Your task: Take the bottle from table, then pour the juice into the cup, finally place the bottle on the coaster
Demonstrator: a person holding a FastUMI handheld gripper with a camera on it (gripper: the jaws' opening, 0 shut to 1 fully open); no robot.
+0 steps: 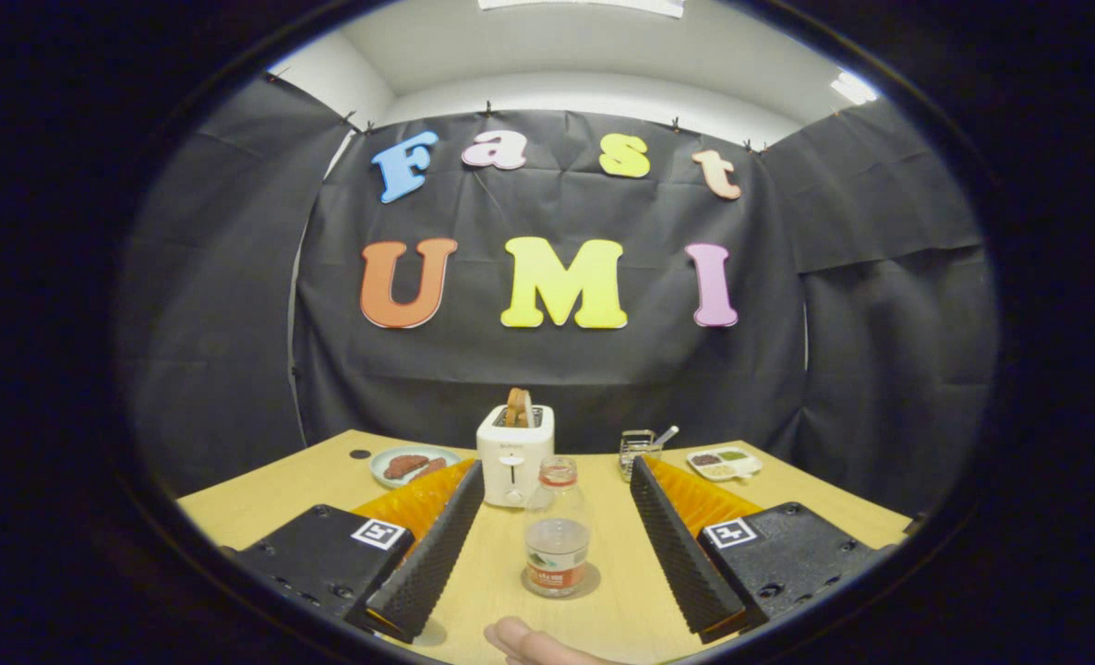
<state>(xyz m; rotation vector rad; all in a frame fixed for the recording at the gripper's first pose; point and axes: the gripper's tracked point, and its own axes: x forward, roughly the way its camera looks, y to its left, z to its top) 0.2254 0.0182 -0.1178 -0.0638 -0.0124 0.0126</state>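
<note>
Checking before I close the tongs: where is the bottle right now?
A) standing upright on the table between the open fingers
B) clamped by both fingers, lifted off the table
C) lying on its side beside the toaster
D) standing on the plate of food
A: the bottle stands upright on the table, in the gap between the tongs' spread fingers, touching neither, with the toaster beyond it.

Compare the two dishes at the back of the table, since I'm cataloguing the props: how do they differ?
The round plate is pale blue-green and holds brownish pieces of food; the compartment tray is white, roughly rectangular, and holds small separate portions in dark, green and pale tones. The plate sits beside the toaster; the tray sits beside the small metal rack. Both lie flat on the wooden table, beyond the open gripper, whose fingers flank the bottle.
</note>
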